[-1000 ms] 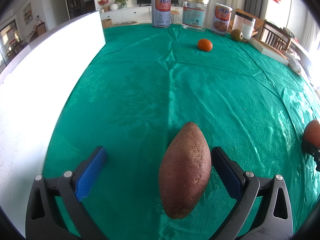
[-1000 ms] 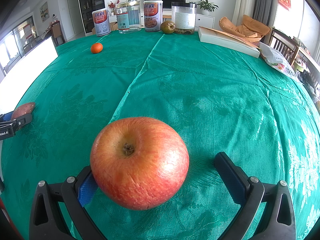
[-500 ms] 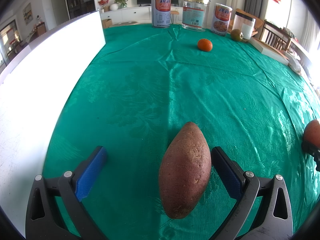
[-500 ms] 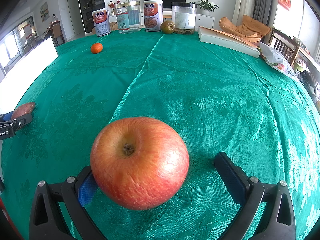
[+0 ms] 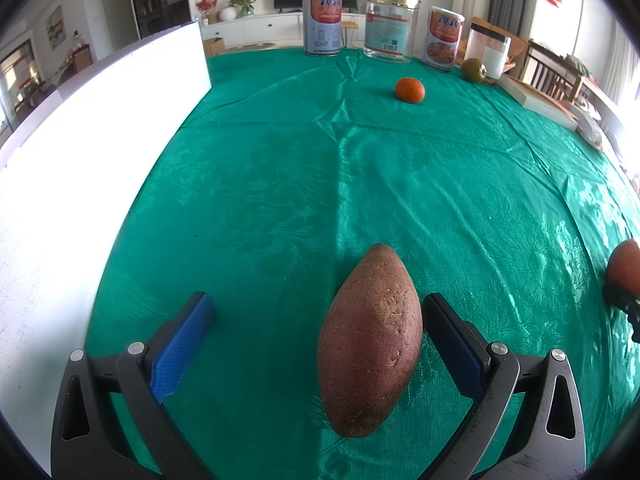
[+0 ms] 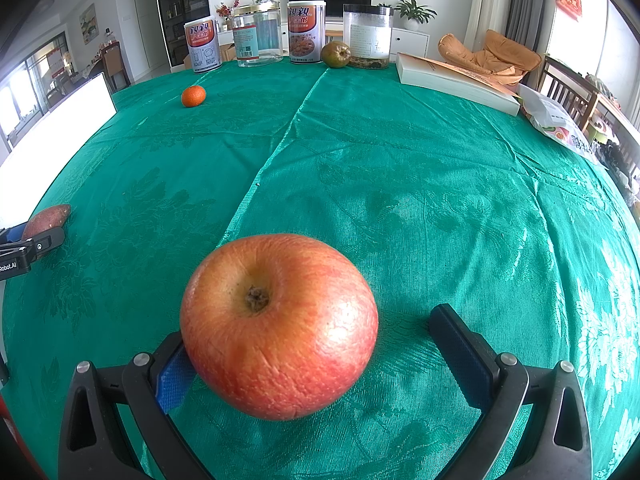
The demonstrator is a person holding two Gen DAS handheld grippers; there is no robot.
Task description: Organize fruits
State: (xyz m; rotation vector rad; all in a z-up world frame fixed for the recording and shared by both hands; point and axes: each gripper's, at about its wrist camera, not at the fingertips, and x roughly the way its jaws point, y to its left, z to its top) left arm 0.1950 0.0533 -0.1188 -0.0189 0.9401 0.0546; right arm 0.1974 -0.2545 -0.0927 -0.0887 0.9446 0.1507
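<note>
My left tongs (image 5: 318, 320) stand wide apart. A sweet potato (image 5: 370, 342) lies lengthwise between the fingers, off-centre: it sits right against the inner pad of the right-hand finger (image 5: 452, 344), whether touching or a hair short I cannot tell, while the left-hand pad (image 5: 182, 346) is well clear of it. Nothing is clamped; the sweet potato rests on the green cloth of the bench (image 5: 320, 168). Its skin is reddish-brown, rough and speckled, tapering to a point at the far end.

My right tongs (image 6: 316, 344) are likewise released. An apple (image 6: 279, 326) sits between the fingers, pressed up to the left-hand blue pad (image 6: 174, 376), with a clear gap to the right-hand finger (image 6: 460, 344). The apple is red with yellow-orange streaks, stem hollow turned up toward the camera, skin finely wrinkled. It rests on the cloth near my edge of the bench.

Farther off on the bench: a small orange (image 6: 193, 96) alone toward the far left, and a brownish-green pear (image 6: 336, 54) at the far edge, just beside a clear jar (image 6: 368, 36). Two printed tins (image 6: 306, 32) and another clear jar (image 6: 256, 34) line that same edge. A white board (image 5: 80, 152) stands along the bench's left side.
</note>
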